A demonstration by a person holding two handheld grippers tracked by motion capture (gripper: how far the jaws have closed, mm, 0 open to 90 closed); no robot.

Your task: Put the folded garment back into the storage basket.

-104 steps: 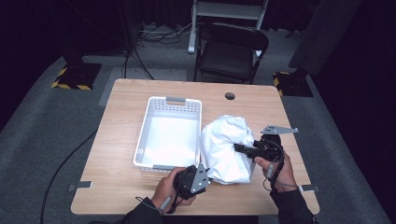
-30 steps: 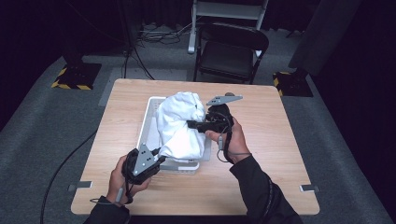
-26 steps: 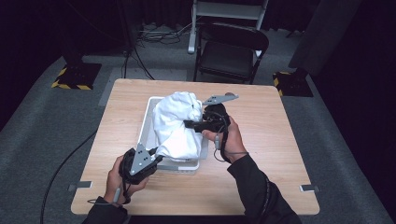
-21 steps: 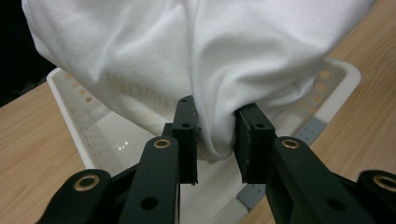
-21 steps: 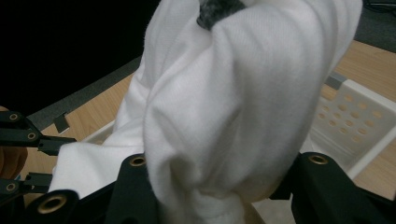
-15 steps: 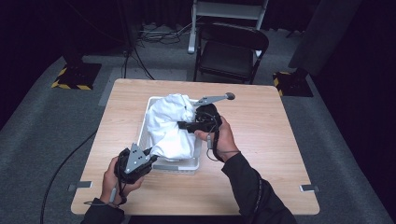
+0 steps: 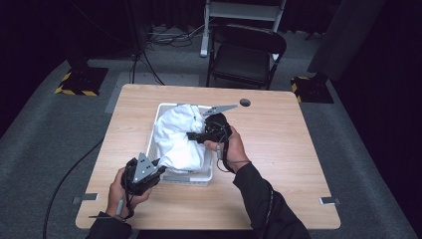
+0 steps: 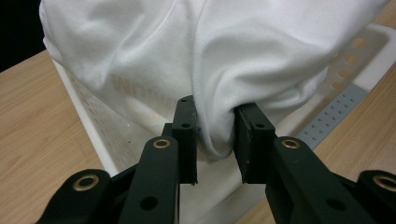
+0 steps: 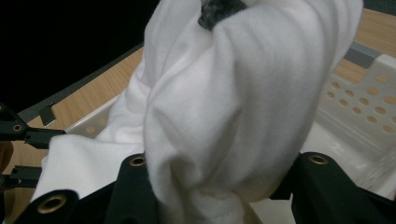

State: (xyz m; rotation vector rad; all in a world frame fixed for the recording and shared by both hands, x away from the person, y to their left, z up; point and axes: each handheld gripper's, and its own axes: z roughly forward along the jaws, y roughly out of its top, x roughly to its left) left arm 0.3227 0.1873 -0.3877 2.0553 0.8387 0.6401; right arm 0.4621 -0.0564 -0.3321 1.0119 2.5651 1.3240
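The white garment (image 7: 179, 139) hung bunched over the white basket (image 7: 206, 175), its lower folds already inside, in the middle of the bench (image 7: 298, 149). The left tongs (image 8: 215, 135) were clamped on a fold at the basket's near end; the right tongs (image 7: 196, 135) pinched a thick bundle of cloth farther along. The step in hand looked like lowering the garment in. The next move probably called for sinking both ends below the rim before letting go.
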